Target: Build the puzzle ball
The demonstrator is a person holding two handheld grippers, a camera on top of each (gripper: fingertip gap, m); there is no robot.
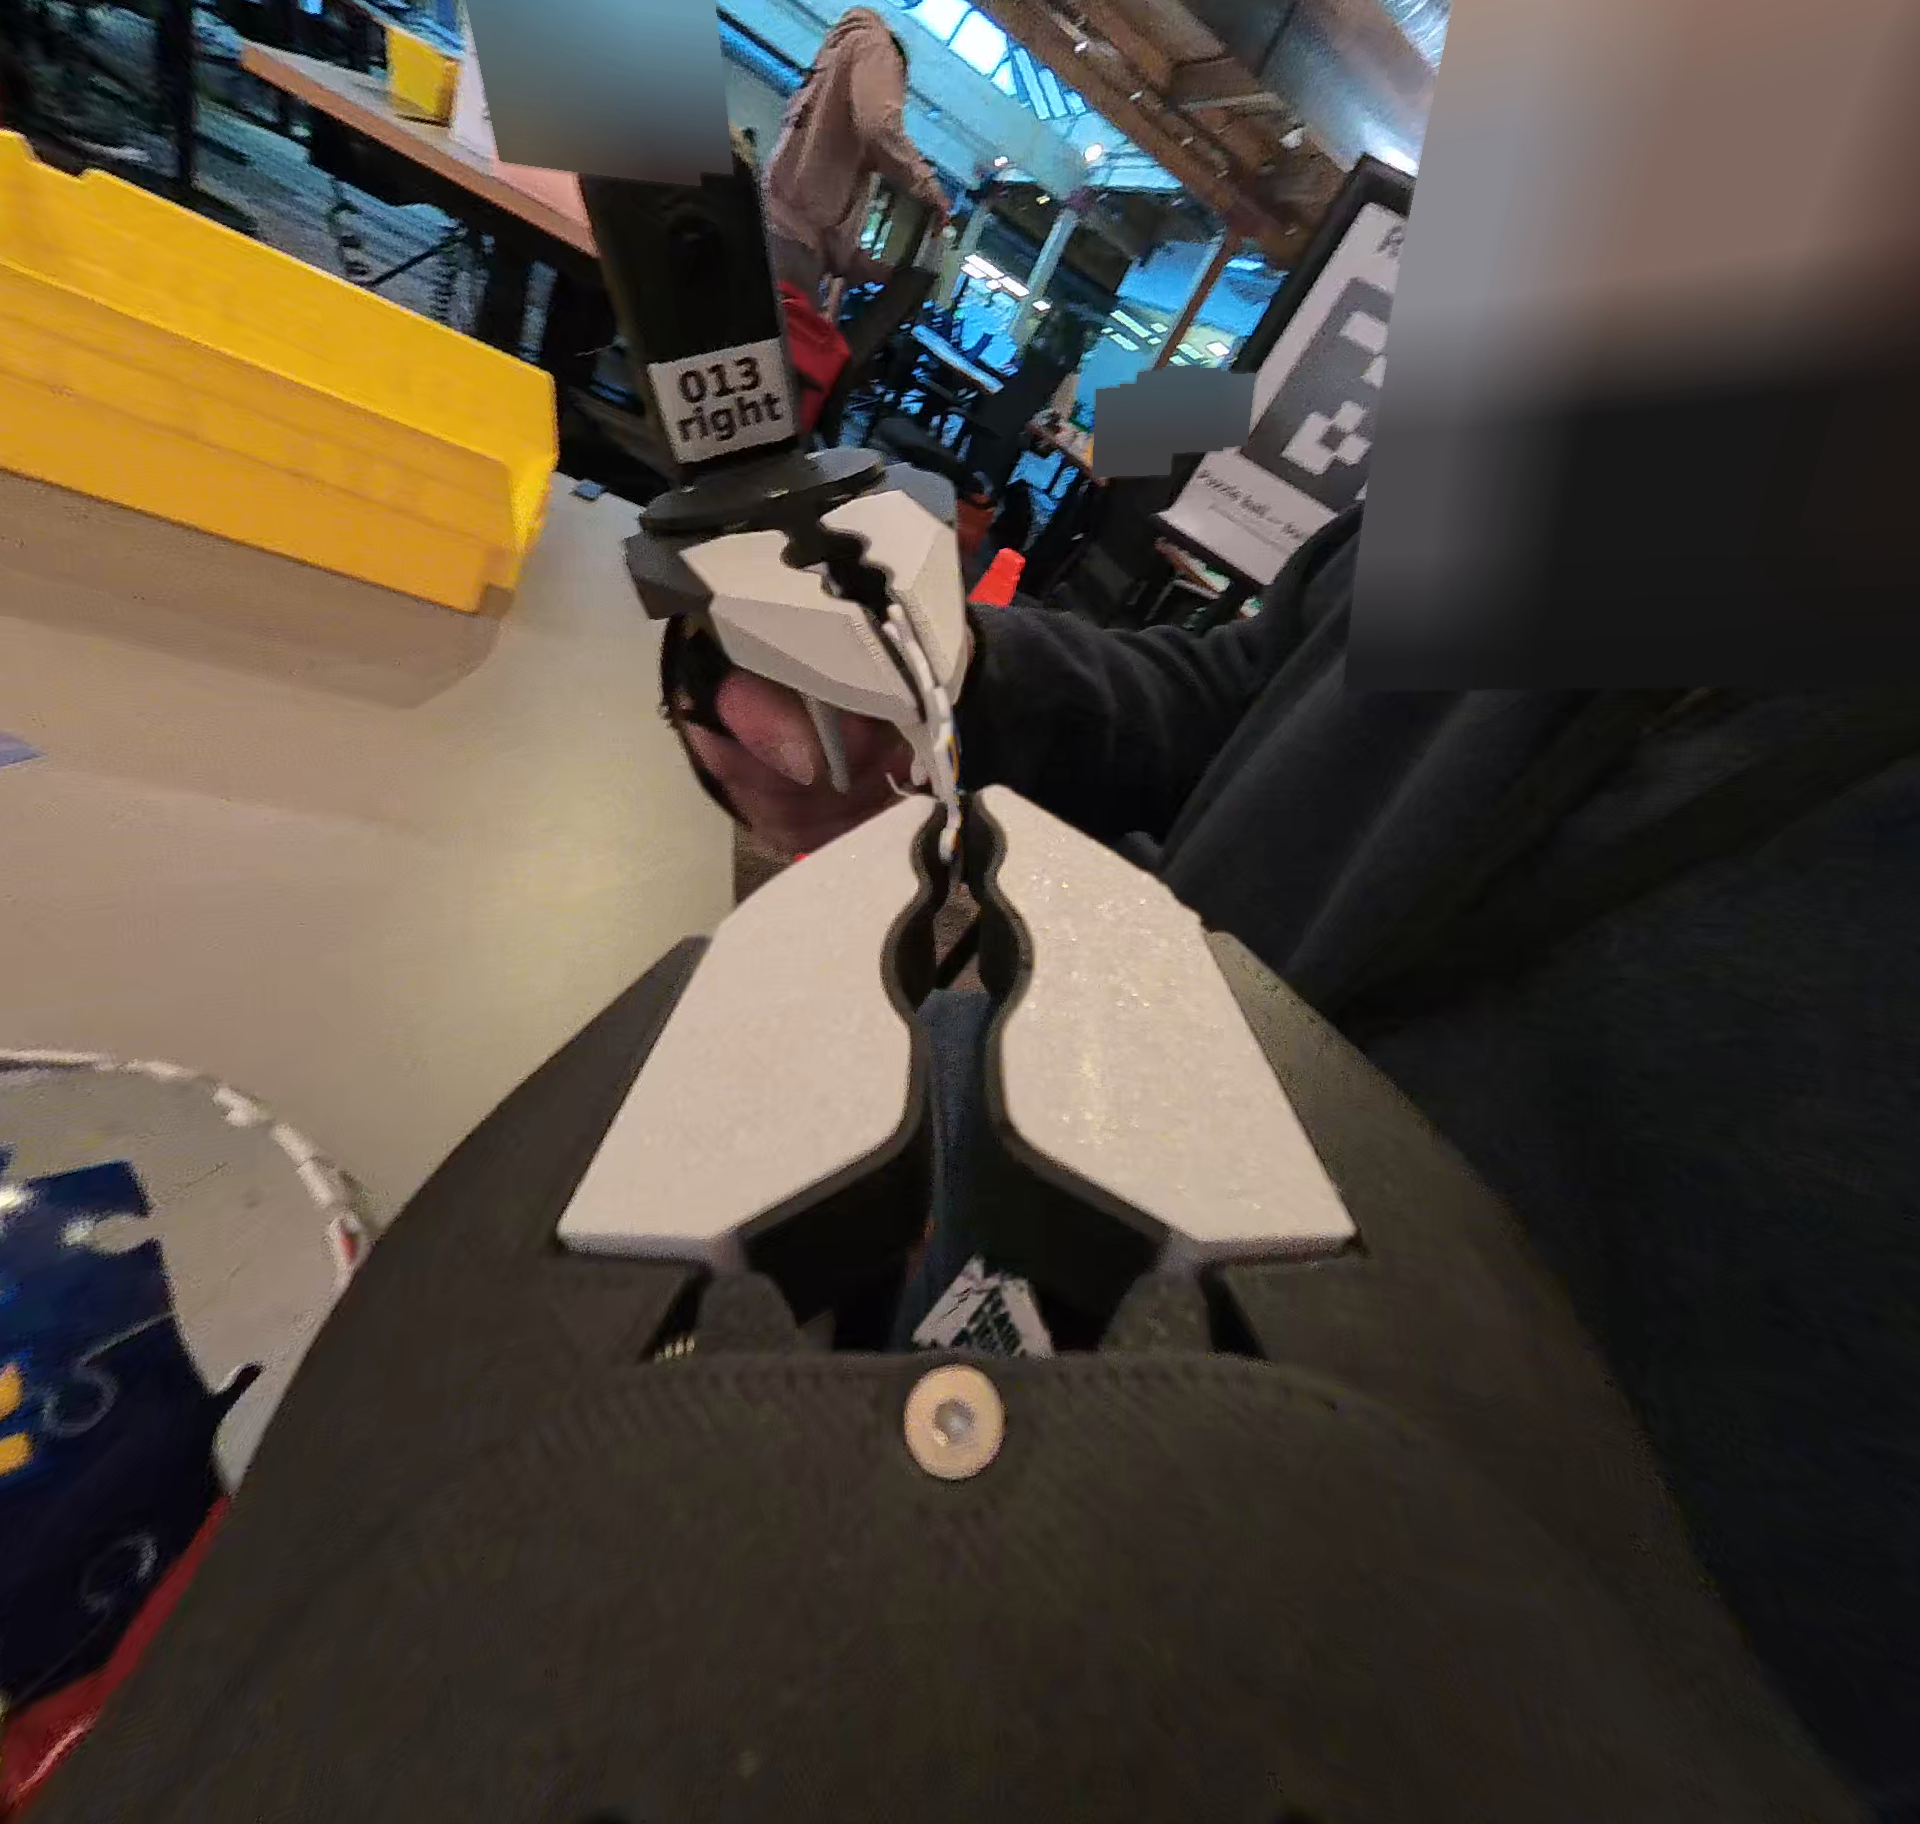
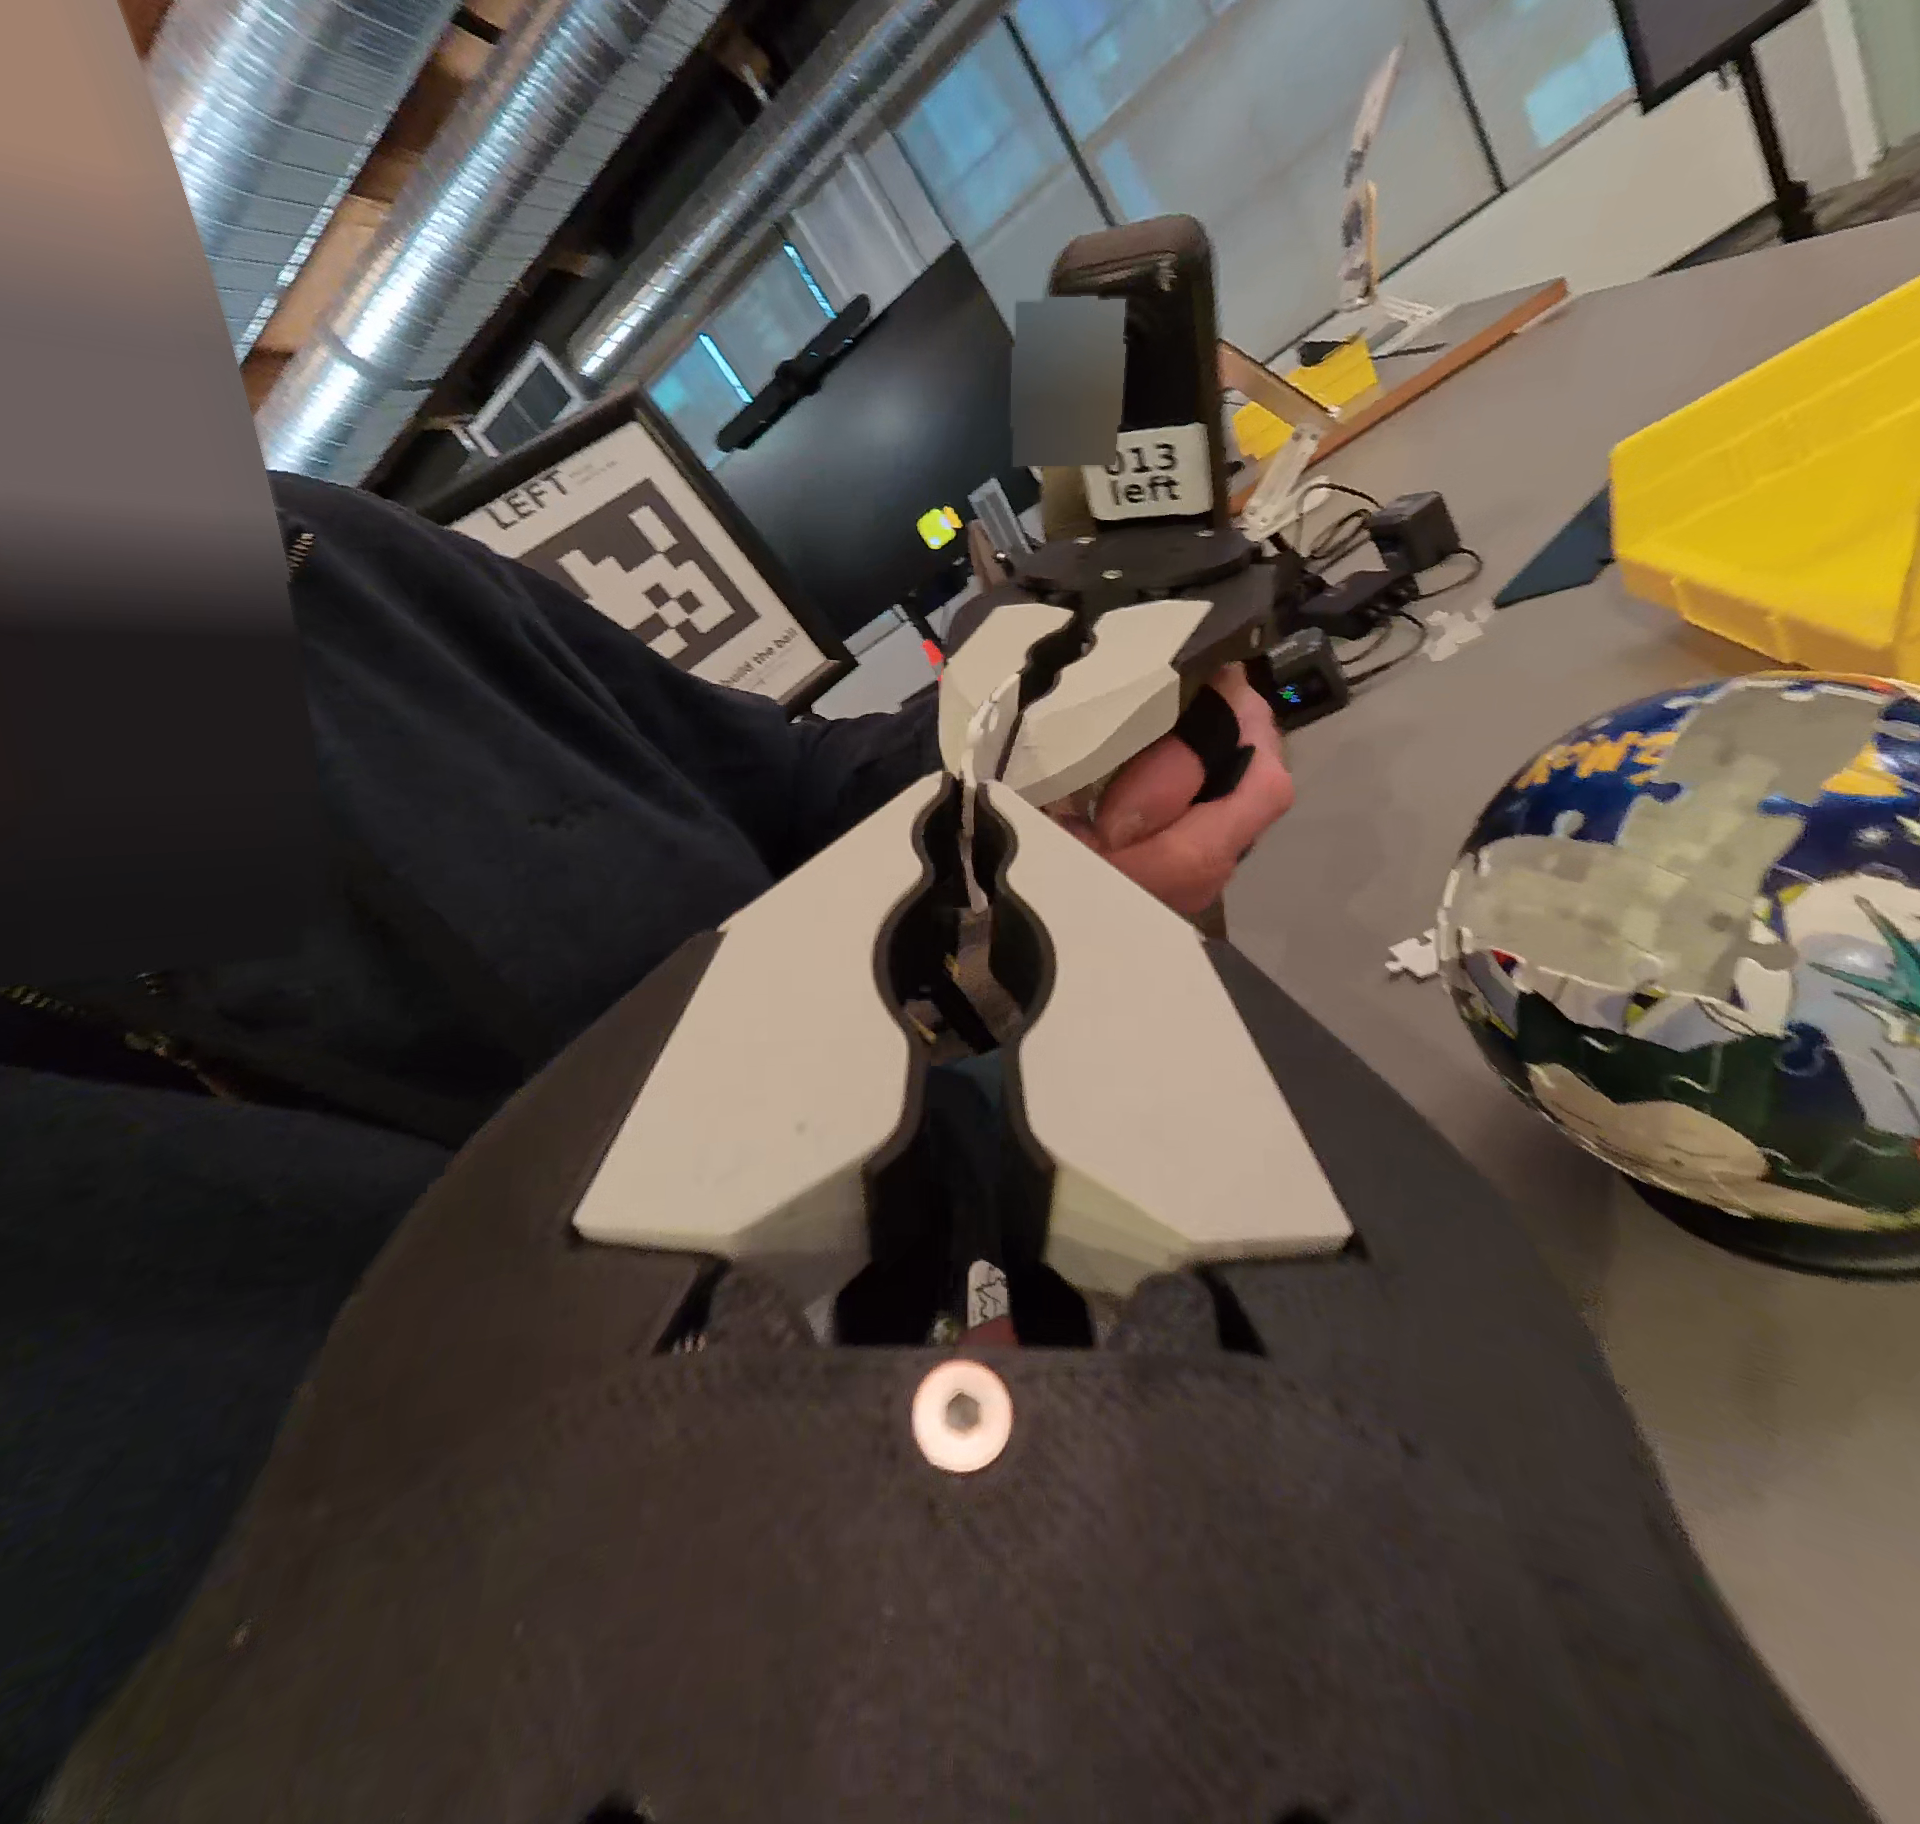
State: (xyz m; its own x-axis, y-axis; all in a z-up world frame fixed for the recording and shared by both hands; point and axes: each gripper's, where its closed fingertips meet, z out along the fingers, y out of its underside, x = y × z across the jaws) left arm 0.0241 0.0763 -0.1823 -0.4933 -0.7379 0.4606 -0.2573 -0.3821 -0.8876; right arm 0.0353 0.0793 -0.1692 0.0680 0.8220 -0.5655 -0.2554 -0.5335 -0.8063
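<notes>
Left claw [image 1: 954, 818] closed, tips pinching thin white puzzle piece [image 1: 940, 735] edge-on. Right claw [image 2: 961, 798] closed on same piece [image 2: 977, 735] from opposite side; both claws meet tip to tip above person's lap, clear of table. Hand [image 2: 1184, 818] wraps left claw's grip. Puzzle ball [image 2: 1704, 964] rests on grey table [image 2: 1455, 1462], partly built: grey bare patches among blue, white, green printed pieces. Loose white piece [image 2: 1415, 955] just beside ball. Yellow bin [image 2: 1787, 527] farther back on table.

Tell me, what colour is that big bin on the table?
Bright yellow; the bin shows best in the left wrist view.
</notes>
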